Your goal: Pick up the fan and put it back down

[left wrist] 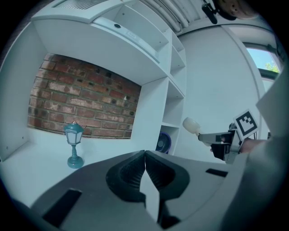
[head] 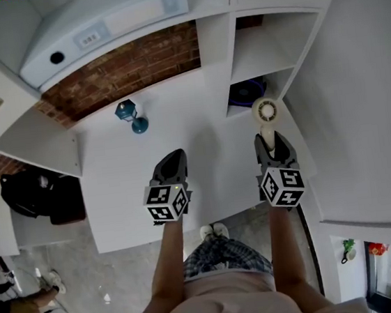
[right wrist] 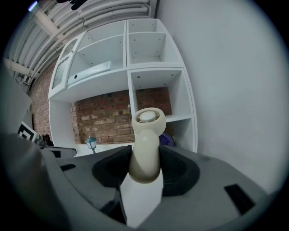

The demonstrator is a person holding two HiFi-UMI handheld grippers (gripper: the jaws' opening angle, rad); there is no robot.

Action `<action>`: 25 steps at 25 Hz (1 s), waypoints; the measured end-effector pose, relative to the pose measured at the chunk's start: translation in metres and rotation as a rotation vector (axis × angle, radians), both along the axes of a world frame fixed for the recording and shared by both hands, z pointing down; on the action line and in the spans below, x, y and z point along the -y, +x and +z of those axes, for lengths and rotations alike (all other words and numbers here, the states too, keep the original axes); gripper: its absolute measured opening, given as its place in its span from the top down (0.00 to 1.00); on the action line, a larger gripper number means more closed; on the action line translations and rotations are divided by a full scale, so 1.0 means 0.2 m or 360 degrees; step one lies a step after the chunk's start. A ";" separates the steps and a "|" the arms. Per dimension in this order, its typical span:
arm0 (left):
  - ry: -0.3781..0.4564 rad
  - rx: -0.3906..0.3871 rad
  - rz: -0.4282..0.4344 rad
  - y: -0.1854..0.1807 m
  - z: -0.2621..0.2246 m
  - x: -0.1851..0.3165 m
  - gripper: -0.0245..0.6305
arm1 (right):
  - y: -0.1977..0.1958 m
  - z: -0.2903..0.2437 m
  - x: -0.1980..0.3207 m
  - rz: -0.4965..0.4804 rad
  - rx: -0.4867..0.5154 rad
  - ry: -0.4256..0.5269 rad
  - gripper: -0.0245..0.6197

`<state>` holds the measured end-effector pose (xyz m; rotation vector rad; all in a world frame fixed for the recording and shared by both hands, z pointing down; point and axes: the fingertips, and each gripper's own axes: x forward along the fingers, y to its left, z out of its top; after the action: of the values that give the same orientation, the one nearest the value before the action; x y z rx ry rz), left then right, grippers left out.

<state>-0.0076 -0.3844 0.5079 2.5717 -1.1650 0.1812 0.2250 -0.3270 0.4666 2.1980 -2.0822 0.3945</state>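
White shelves (right wrist: pixel 153 49) stand to the right of a brick wall (head: pixel 129 68), and a white worktop (head: pixel 117 203) runs along below them. A small teal lamp (head: pixel 131 116) stands upright on the worktop near the wall, well apart from both hands. In the lowest shelf compartment sits what looks like a blue fan (left wrist: pixel 163 143), though it is small and partly hidden.

The right tongs (right wrist: pixel 145 152) are partly spread and pinch the handle of the cream fan (right wrist: pixel 145 144), one jaw pressed on each side. The handle runs out between the jaws and the round head stands up beyond the tips, facing the shelves. In the head view the fan (head: pixel 267 119) is off the worktop, held in the air over its right end, just in front of the shelf with the blue fan.

The left tongs (left wrist: pixel 145 155) are pressed together, tip against tip, with nothing between them. They hang over the middle of the worktop, touching nothing.

Both forearms reach straight forward from the person, side by side and apart. Each marker cube faces up toward the head camera, and both tongs point toward the wall, close to level.
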 end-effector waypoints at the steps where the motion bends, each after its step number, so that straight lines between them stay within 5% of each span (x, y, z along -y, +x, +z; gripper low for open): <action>1: -0.0003 0.0000 -0.0004 -0.01 0.00 0.00 0.92 | 0.00 0.04 0.01 0.0001 0.0003 -0.0027 0.65; 25: -0.0175 0.0034 -0.0034 -0.12 0.27 -0.05 0.92 | -0.01 1.02 0.05 0.0020 0.0086 -0.0788 0.65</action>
<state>-0.0320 -0.3736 0.5613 2.4667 -1.1559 0.2609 0.2227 -0.3375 0.6699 1.9206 -1.7479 0.8711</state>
